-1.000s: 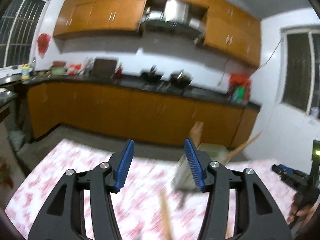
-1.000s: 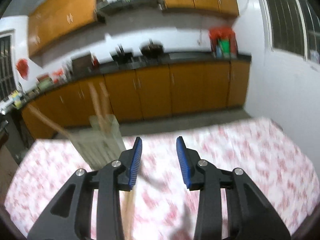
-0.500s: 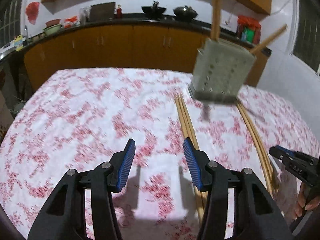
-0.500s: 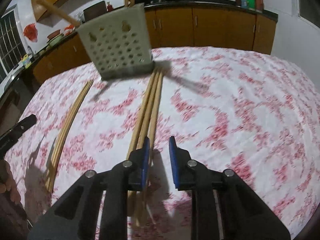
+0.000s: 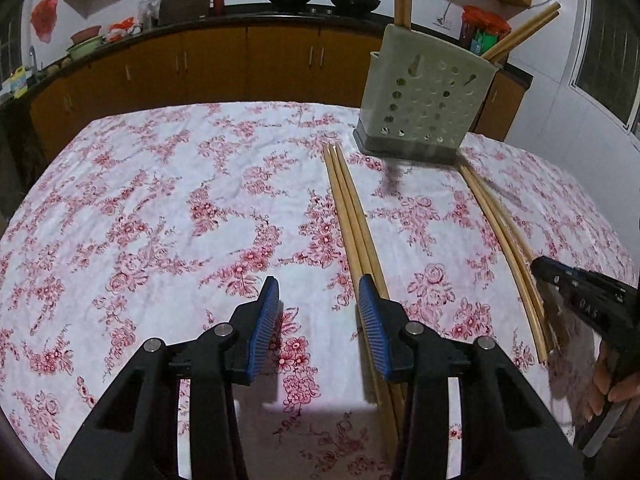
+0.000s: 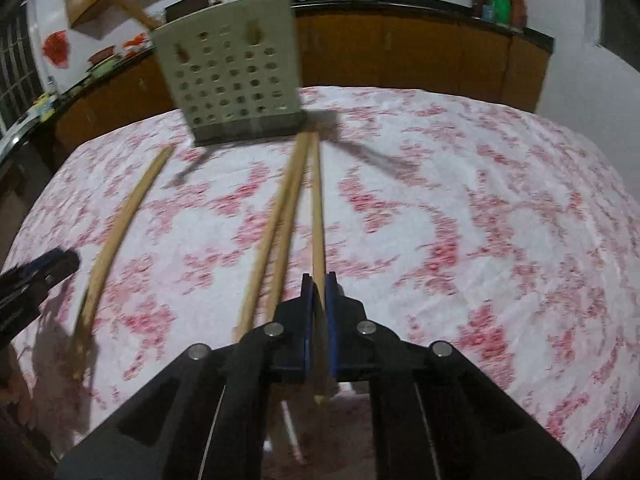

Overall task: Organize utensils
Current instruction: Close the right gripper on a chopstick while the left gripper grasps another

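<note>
Wooden chopsticks lie in two bundles on your floral tablecloth (image 5: 160, 208), both pointing toward the perforated utensil holder (image 5: 424, 108) at the far side, which already has a few sticks standing in it. Your right gripper (image 6: 319, 280) has just been closing and now clenches a single chopstick (image 6: 317, 216) between its blue pads — the rightmost of its bundle, with the other two sticks (image 6: 276, 232) lying just beside it on the left. Your left gripper (image 5: 318, 292) has been narrowing too, yet its jaws stand apart over bare cloth and grasp nothing; the nearer bundle (image 5: 352, 216) runs just outside its right finger (image 5: 374, 332), under the finger's base. The second bundle (image 5: 504, 232) lies well to the right, its near ends by the right gripper's tip at the picture's edge.
</note>
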### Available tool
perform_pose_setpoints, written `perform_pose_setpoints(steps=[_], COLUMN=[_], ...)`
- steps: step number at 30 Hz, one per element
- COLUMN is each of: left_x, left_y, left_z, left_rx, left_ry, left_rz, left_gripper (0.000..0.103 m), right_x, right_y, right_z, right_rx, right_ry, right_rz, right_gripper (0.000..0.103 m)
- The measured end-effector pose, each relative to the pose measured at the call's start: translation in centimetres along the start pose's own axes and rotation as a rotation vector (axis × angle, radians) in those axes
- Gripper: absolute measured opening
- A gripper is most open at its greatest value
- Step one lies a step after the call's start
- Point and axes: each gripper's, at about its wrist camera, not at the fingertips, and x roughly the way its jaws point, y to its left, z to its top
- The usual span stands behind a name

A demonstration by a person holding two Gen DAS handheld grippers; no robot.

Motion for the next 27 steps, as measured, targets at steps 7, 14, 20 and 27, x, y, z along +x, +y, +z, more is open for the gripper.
perform_pose_setpoints(steps=[7, 14, 20, 27], left_x=[0.1, 0.5, 0.4, 0.5], left_y=[-0.3, -1.1, -1.5, -1.7], left_z=[-0.3, -0.6, -0.7, -0.8], left_rx=[0.005, 0.032, 0.052, 0.055], left_ry=[0.019, 0.044, 0.047, 0.058], left_rz=[-0.037, -0.035, -0.023, -0.043], left_gripper=[0.032, 0.025, 0.024, 0.022], right_x=[-0.1, 0.0, 0.0, 0.0], right_y=[-2.3, -2.2, -1.9, -1.8], right_z=[0.2, 0.0, 0.1, 0.1], right_rx=[0.055, 0.037, 0.015, 0.009], right_ry=[-0.006, -0.008, -0.006, -0.005], right_rz=[-0.048, -0.057, -0.069, -0.071], right_gripper=[0.008, 0.008, 0.008, 0.008])
